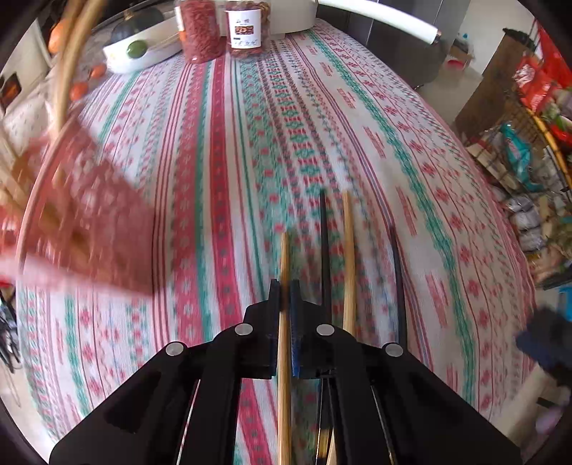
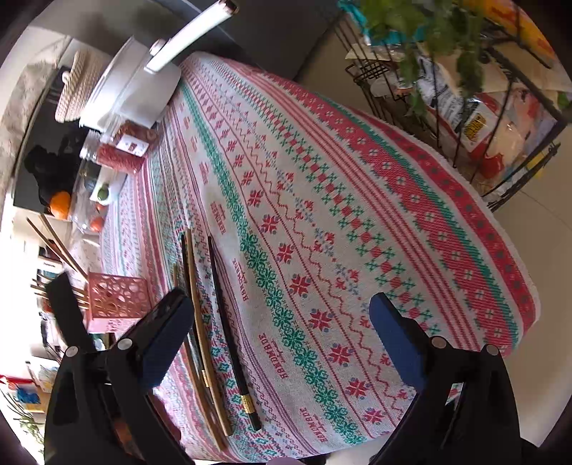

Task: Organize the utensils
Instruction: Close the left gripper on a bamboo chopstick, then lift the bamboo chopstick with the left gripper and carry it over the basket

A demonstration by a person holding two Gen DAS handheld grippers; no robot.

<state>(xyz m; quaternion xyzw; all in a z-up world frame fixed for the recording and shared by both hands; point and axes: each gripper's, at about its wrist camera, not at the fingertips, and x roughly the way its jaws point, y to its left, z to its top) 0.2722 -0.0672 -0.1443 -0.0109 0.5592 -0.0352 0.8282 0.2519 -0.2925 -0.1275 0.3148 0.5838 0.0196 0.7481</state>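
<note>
1. Left wrist view: the left gripper point(image 1: 285, 297) points steeply down at the counter point(image 1: 221, 200), which is covered with a red, green and white patterned cloth. Its jaws are together, clamped on a light wooden chopstick point(image 1: 285, 257) that runs straight up between the pads and pokes out past the tips.
2. Just to the right of those jaws lie three more sticks on the cloth — a black chopstick point(image 1: 324, 250), a second light wooden one point(image 1: 348, 257) and another dark one point(image 1: 397, 272) farther right. None of them is inside the jaws.
3. A pink perforated utensil holder point(image 1: 89, 221) sits to the left, blurred in this view (wooden sticks show faintly through its holes).
4. Right wrist view: the right gripper point(image 2: 282, 314) has its jaws wide apart with only bare cloth between them.
5. A brown chopstick point(image 2: 200, 314) and a black chopstick with a gold band point(image 2: 228, 322) lie side by side on the cloth, beside the inner edge of the left-hand pad, within the gap but untouched.
6. In this view the pink holder point(image 2: 116, 300) stands upright at the counter's left edge, with sticks in it.
7. Far end of the counter — two jars of red contents point(image 1: 200, 28) and a white dish point(image 1: 143, 53) holding fruit.
</note>
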